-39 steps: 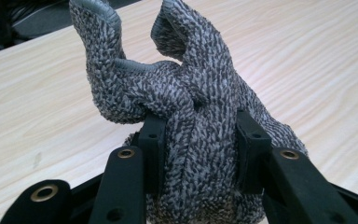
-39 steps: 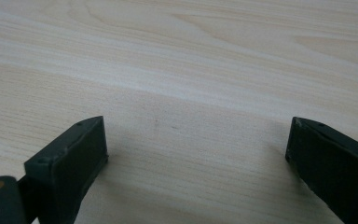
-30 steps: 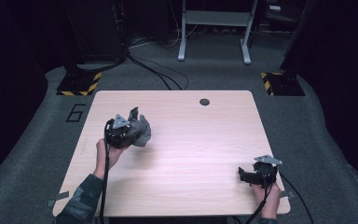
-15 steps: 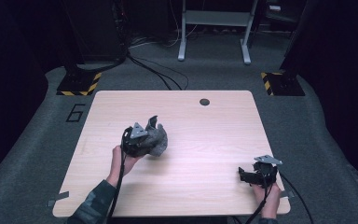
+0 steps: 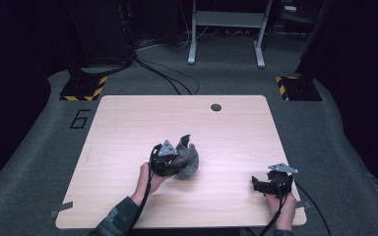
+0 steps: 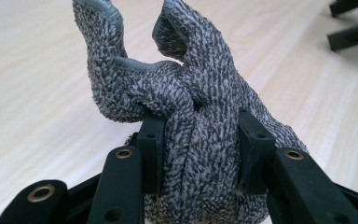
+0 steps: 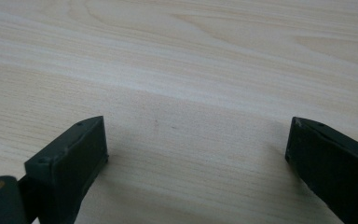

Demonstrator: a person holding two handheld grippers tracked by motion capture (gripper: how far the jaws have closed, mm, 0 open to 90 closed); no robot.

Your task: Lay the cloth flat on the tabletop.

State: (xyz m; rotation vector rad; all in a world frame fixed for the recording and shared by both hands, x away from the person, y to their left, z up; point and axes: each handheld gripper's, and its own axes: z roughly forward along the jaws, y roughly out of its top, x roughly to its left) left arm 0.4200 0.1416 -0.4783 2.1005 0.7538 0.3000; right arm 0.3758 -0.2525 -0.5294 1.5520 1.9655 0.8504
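Clamped in left gripper (image 6: 200, 149) — bunched grey knobbly cloth (image 6: 191, 98), floppy ends pointing up and away; right gripper (image 7: 196, 149) gaping, empty.

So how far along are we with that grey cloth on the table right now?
Done: the left gripper has the grey cloth bunched and pinched between its jaws. In hand: it holds that bundle near the middle of the table, with loose ends sticking up. Left: the cloth is still crumpled, and the right gripper rests open near the table's right front corner, holding nothing and not yet helping.
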